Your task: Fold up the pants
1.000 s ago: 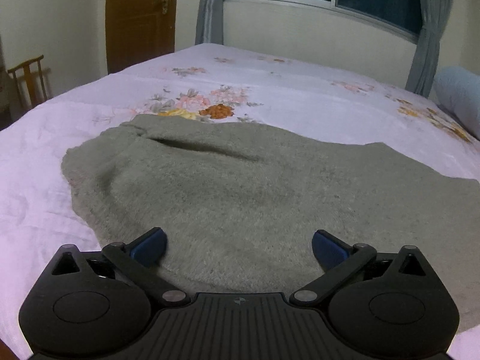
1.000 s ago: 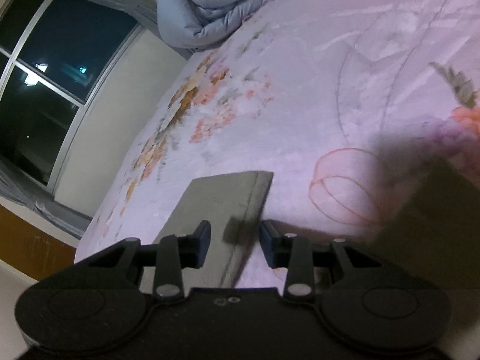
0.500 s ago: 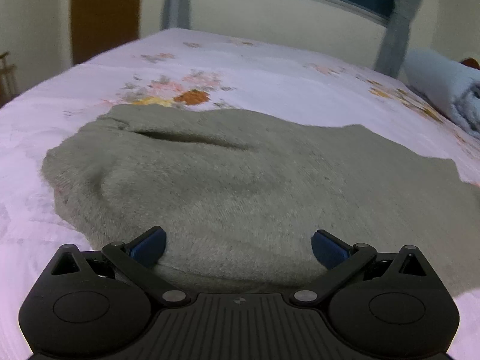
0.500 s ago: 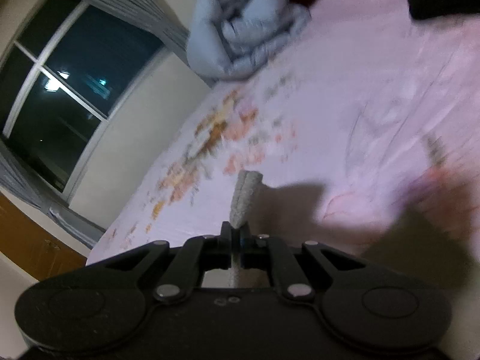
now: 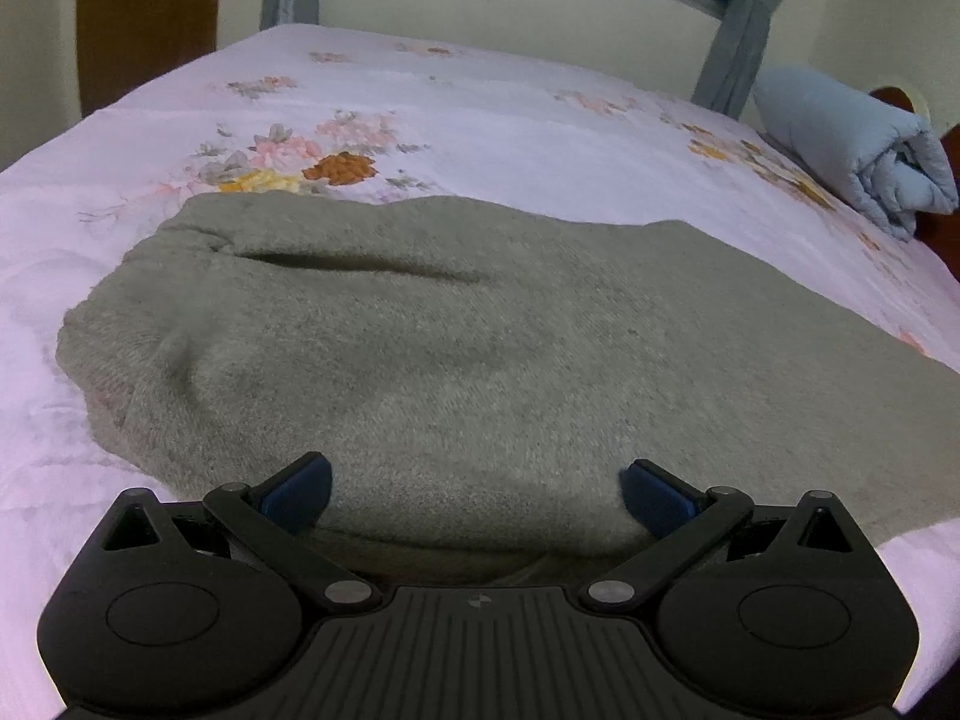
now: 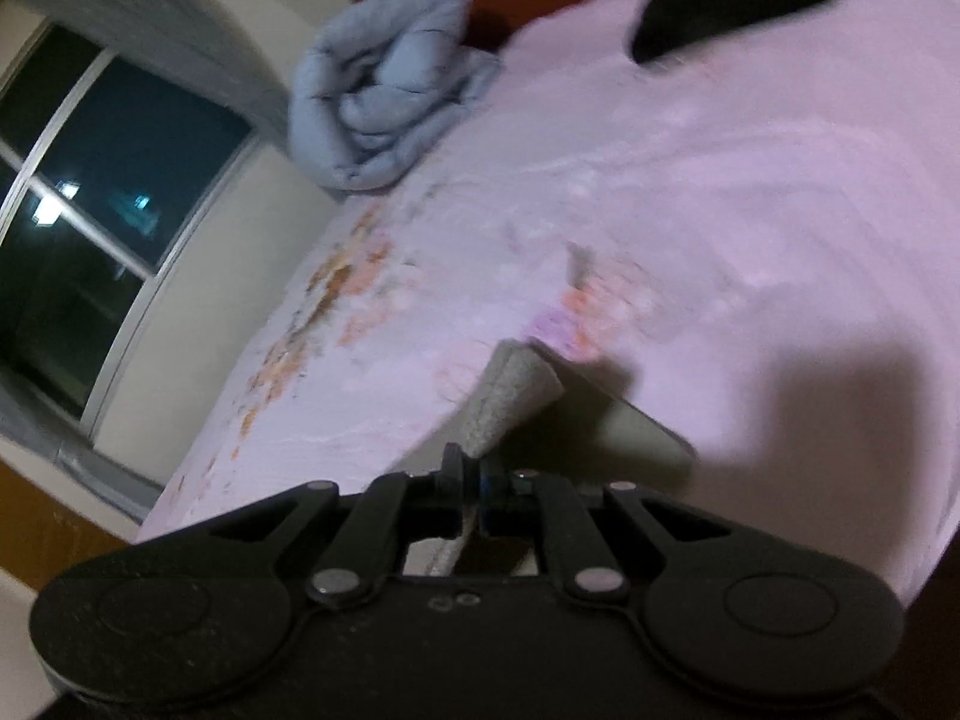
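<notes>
Grey fleecy pants (image 5: 480, 348) spread flat over the near half of a pink floral bedsheet (image 5: 510, 114), reaching from the near left toward the far right. Left gripper (image 5: 477, 492) low over the near edge of the fabric, blue fingers (image 5: 300, 492) wide apart, nothing pinched. Right gripper (image 6: 471, 474) clamped tight on a narrow end of the pants (image 6: 510, 396), lifted clear of the sheet, probably a leg cuff, though blurred. Rolled blue quilt (image 6: 384, 96) at the far side near the window (image 6: 90, 228).
</notes>
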### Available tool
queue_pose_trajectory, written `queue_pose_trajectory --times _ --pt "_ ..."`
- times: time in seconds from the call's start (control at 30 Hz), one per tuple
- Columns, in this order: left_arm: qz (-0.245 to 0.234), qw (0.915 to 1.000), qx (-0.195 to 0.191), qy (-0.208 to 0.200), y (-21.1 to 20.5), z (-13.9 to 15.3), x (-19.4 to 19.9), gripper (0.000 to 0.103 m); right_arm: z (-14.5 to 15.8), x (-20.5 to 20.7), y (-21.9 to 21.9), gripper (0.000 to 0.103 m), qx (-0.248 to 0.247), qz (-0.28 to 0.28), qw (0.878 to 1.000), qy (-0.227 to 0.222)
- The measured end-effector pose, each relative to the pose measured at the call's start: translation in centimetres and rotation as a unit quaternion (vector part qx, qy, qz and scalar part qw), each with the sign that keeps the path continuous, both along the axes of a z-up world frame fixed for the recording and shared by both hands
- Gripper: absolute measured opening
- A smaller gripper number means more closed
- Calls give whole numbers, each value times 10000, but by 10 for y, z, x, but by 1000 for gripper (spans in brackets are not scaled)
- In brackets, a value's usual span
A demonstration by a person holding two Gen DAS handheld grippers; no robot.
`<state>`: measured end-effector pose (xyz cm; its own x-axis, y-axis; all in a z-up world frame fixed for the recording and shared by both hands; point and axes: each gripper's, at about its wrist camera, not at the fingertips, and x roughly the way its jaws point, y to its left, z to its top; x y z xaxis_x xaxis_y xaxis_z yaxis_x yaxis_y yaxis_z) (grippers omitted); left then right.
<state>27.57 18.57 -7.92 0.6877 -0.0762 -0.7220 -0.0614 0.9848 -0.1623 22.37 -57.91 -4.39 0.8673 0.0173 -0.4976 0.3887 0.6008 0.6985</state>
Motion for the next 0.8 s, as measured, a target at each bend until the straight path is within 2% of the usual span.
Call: queue_pose_trajectory --times 0.27,0.4,0.47,0.57,0.63,0.73,0.8 --pt "-248 9994 -224 59 12 4 1 103 -13 -11 0 0 148 -73 9999 -50" --pt "-175 9997 -120 -103 7 0 -5 103 -39 -3 -10 0 256 -126 9991 317" --pt "-124 9998 -29 -130 4 1 -7 103 -51 -3 -17 0 527 -232 9979 291" --pt "-44 9998 13 -193 0 6 -13 103 -42 -13 -13 4 317 -362 9987 161" --pt "27 9996 -17 -272 0 10 -20 103 -33 -22 -8 12 127 -418 9990 103" --pt "118 9989 -124 -428 0 13 -35 103 -18 -42 -2 12 -135 -541 9984 -103" --pt "145 9987 -139 -469 -2 12 -41 103 -13 -51 8 13 -26 -325 9990 -320"
